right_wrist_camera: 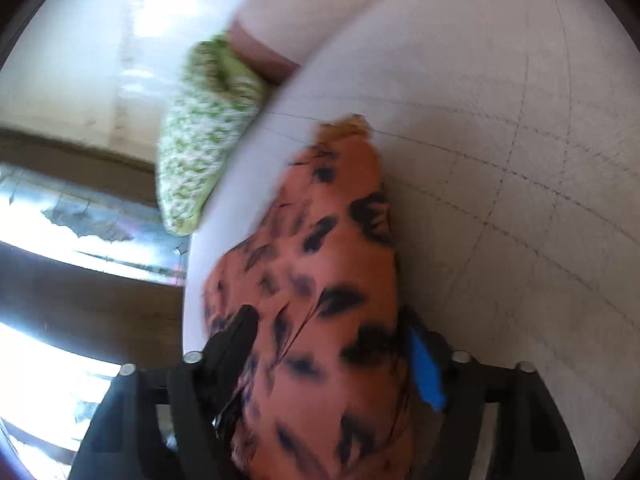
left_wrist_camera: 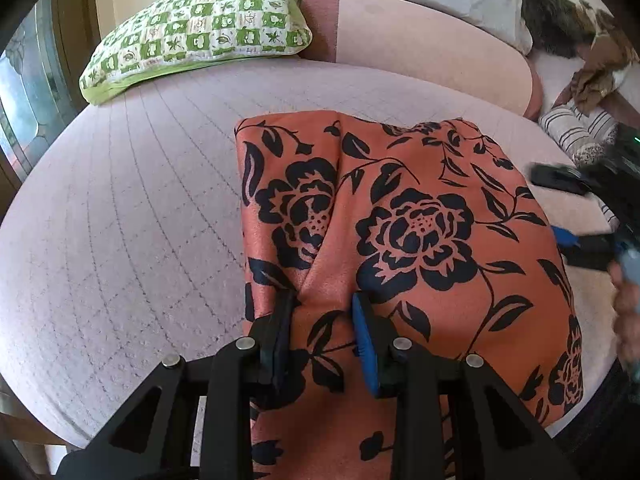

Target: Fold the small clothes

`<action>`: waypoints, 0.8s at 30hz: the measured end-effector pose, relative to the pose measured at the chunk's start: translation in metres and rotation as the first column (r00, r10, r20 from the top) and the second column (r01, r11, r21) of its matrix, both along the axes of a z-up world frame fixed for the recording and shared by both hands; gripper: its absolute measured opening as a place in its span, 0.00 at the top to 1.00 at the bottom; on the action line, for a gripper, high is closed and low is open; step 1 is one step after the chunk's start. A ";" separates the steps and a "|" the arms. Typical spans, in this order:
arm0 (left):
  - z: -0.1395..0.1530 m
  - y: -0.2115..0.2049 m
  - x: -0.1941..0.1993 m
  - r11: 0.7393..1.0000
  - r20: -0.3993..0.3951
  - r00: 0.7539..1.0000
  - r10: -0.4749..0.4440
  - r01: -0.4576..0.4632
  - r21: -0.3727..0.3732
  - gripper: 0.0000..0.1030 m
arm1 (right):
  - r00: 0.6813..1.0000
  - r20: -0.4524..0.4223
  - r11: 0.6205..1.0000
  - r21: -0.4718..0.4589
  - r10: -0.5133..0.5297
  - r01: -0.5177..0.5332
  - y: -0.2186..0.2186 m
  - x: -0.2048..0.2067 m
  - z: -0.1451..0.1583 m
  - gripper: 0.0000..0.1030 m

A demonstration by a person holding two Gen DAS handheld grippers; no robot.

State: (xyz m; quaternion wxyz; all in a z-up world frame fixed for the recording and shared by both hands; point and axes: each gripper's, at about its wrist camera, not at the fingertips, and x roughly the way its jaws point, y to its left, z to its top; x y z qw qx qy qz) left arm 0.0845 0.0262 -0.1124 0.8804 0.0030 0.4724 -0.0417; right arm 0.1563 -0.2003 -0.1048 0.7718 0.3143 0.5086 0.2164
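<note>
Cloth (left_wrist_camera: 404,224), orange with black flowers, lies partly folded on the bed (left_wrist_camera: 132,208).

Left tool (left_wrist_camera: 324,304): jaws narrow, pinching a raised ridge of cloth near its close edge. Right tool (right_wrist_camera: 328,344): jaws wide, straddling the cloth; pads not seen pressing.

Risk: satin looks slippery, so a thin pinch may slide out and undo the fold.

Left view shows the flat layout and pillow (left_wrist_camera: 196,28). Right view is blurred and shows the cloth's side edge.
</note>
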 end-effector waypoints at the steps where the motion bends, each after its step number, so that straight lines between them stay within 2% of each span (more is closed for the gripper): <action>1: 0.000 0.000 0.000 1.000 0.002 1.000 -0.001 0.001 0.001 0.69 | 1.000 0.005 1.000 -0.011 -0.010 0.010 -0.002 -0.012 0.003 0.25; 3: 0.000 -0.002 -0.001 1.000 0.008 1.000 -0.002 0.001 0.009 0.69 | 0.999 -0.032 0.998 0.051 -0.023 0.025 -0.009 -0.034 -0.003 0.21; 5: -0.001 -0.002 -0.001 1.000 0.012 1.000 -0.001 0.000 0.010 0.69 | 0.995 -0.098 0.998 0.053 -0.018 0.023 -0.008 -0.048 -0.023 0.22; 6: -0.001 -0.002 -0.001 1.000 0.011 1.000 -0.004 0.003 0.011 0.69 | 0.995 -0.103 0.998 0.056 0.004 0.001 -0.008 -0.050 -0.027 0.39; 7: -0.001 -0.002 -0.001 1.000 0.010 1.000 -0.006 0.006 0.013 0.69 | 0.996 -0.090 0.999 0.026 0.022 -0.020 -0.004 -0.052 -0.025 0.51; 10: 0.000 0.000 -0.001 1.000 0.007 1.000 -0.011 0.011 0.004 0.69 | 0.999 -0.009 0.997 -0.069 0.041 -0.041 0.006 -0.063 0.005 0.57; 12: 0.000 0.001 0.000 1.000 0.004 1.000 -0.006 0.006 -0.001 0.69 | 0.998 0.004 0.983 -0.170 0.071 -0.069 0.013 -0.066 0.007 0.57; 13: 0.000 0.000 0.000 1.000 0.002 1.000 -0.004 0.004 0.001 0.69 | 0.995 -0.028 0.966 -0.238 0.095 -0.099 0.019 -0.060 -0.005 0.54; 14: 0.000 -0.002 0.001 1.000 0.004 1.000 -0.005 0.005 0.014 0.69 | 0.996 -0.041 0.970 -0.225 0.085 -0.092 0.016 -0.058 -0.013 0.52; 16: 0.003 -0.003 0.001 1.000 0.005 1.000 -0.014 0.014 0.021 0.69 | 0.998 -0.055 0.987 -0.155 0.040 -0.048 0.007 -0.061 -0.004 0.36; 17: 0.006 -0.003 0.000 1.000 0.008 1.000 -0.020 0.020 0.019 0.69 | 0.999 -0.037 0.986 -0.161 0.035 -0.041 0.006 -0.063 0.004 0.34; 19: 0.016 0.000 -0.004 1.000 0.016 1.000 -0.017 0.017 -0.002 0.69 | 0.997 0.065 0.973 -0.229 0.032 -0.016 0.008 -0.073 0.031 0.34; 20: 0.029 0.006 -0.011 0.999 0.044 0.999 -0.003 0.004 -0.037 0.68 | 0.992 0.119 0.969 -0.247 0.036 -0.005 0.010 -0.080 0.046 0.34; 21: 0.039 0.011 -0.019 0.998 0.077 0.997 0.009 -0.004 -0.064 0.59 | 0.987 0.152 0.971 -0.238 0.044 -0.007 0.014 -0.083 0.058 0.34; 22: 0.048 0.016 -0.027 0.996 0.109 0.994 0.021 -0.012 -0.085 0.46 | 0.982 0.182 0.975 -0.221 0.060 -0.018 0.020 -0.085 0.069 0.31; 24: 0.057 0.032 -0.047 0.991 0.146 0.986 0.081 -0.063 -0.122 0.41 | 0.968 0.228 0.976 -0.212 0.108 -0.059 0.034 -0.092 0.079 0.27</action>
